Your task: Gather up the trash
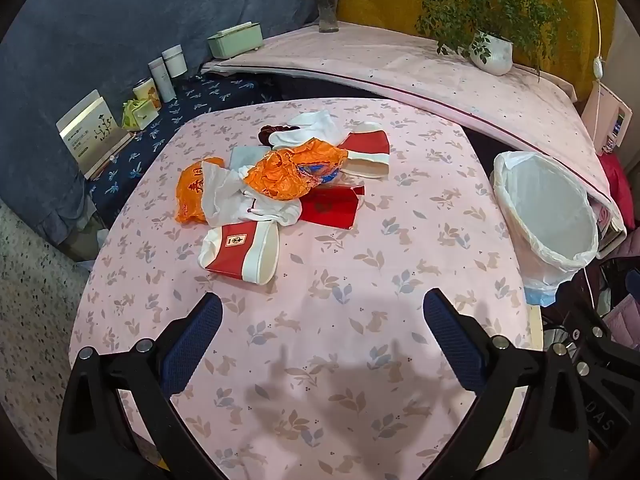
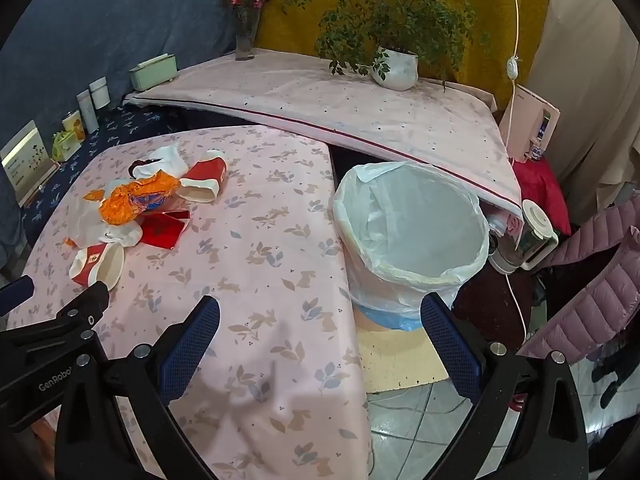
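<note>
A heap of trash lies mid-table on the pink cloth (image 1: 320, 320): a red-and-white paper cup (image 1: 240, 250) on its side nearest me, a second cup (image 1: 368, 152) behind, a crumpled orange wrapper (image 1: 296, 170), white plastic bags (image 1: 240, 200) and a flat red packet (image 1: 332, 208). The heap also shows in the right wrist view, with the near cup (image 2: 98, 266) at left. A bin lined with a white bag (image 1: 548, 216) (image 2: 412, 236) stands off the table's right edge. My left gripper (image 1: 322, 310) is open and empty, short of the near cup. My right gripper (image 2: 320, 316) is open and empty, near the bin.
A raised pink-covered shelf (image 2: 320, 108) runs behind, with a potted plant (image 2: 394, 68), a flower vase (image 2: 245, 40) and a green box (image 2: 152, 72). Jars and a card stand on the dark blue ledge (image 1: 192, 100) at left. A pink jacket (image 2: 592, 272) and a blender (image 2: 532, 236) sit right of the bin.
</note>
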